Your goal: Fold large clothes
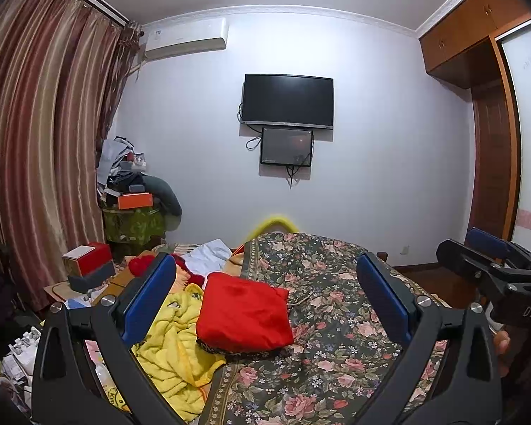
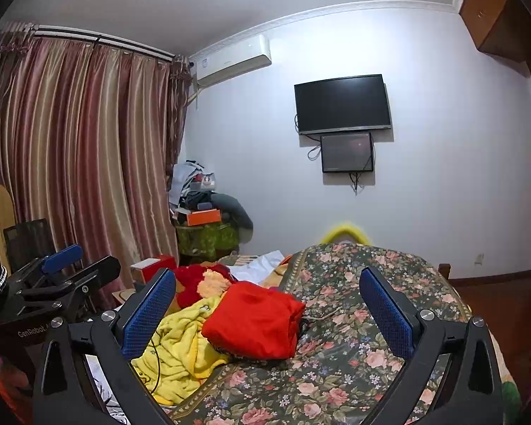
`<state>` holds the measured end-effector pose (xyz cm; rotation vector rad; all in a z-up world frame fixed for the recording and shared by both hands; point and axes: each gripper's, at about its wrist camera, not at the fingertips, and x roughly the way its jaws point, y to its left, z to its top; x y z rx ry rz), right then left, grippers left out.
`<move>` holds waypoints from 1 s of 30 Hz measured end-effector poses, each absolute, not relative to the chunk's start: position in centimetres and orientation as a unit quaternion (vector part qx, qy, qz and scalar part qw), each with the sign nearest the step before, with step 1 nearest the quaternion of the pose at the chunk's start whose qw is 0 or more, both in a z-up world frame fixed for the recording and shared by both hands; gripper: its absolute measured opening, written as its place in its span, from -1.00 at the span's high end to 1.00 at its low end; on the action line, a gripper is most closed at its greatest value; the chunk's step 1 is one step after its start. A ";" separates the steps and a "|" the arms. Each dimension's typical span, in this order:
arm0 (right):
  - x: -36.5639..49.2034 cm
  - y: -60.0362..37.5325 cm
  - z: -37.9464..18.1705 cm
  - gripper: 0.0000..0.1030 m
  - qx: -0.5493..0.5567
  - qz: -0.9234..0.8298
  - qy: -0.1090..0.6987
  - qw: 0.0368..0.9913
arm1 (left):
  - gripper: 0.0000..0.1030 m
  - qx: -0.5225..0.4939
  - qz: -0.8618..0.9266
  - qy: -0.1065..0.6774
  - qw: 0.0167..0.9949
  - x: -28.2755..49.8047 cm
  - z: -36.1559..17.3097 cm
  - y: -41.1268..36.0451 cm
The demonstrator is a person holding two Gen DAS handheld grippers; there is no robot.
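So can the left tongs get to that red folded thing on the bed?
Probably yes. The left tongs are wide open and pointed at the red folded garment, which lies on top of the floral bedspread with nothing over it. The yellow blanket only touches its side.

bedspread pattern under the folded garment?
Dark bedspread with pink roses and small flowers; the folded garment is plain red. Left wrist view shows it best.

bed, floral cover (image 1: 336,318) | on it: folded red garment (image 1: 242,315), yellow blanket (image 1: 170,350)
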<state>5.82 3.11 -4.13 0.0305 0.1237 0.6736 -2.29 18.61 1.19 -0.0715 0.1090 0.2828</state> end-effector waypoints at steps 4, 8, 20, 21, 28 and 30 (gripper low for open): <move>5.8 3.1 -4.2 -1.00 0.016 0.328 0.061 0.943 | -0.99 -0.040 0.135 0.057 0.988 -2.1 1.1 18.6; 5.6 3.2 -4.2 -1.00 0.018 0.323 0.062 0.944 | -0.99 -0.042 0.129 0.062 0.989 -2.0 0.9 18.8; 5.8 3.5 -4.1 -1.00 0.022 0.315 0.066 0.946 | -0.99 -0.043 0.118 0.063 0.990 -2.0 0.6 18.9; 5.8 3.5 -4.1 -1.00 0.021 0.315 0.066 0.947 | -0.99 -0.042 0.116 0.064 0.990 -2.0 0.6 18.9; 5.9 3.8 -4.2 -1.00 0.021 0.314 0.069 0.947 | -0.99 -0.042 0.111 0.065 0.991 -2.0 0.5 19.1; 5.9 4.0 -4.4 -1.00 0.020 0.314 0.070 0.947 | -0.99 -0.042 0.112 0.066 0.991 -2.0 0.5 19.1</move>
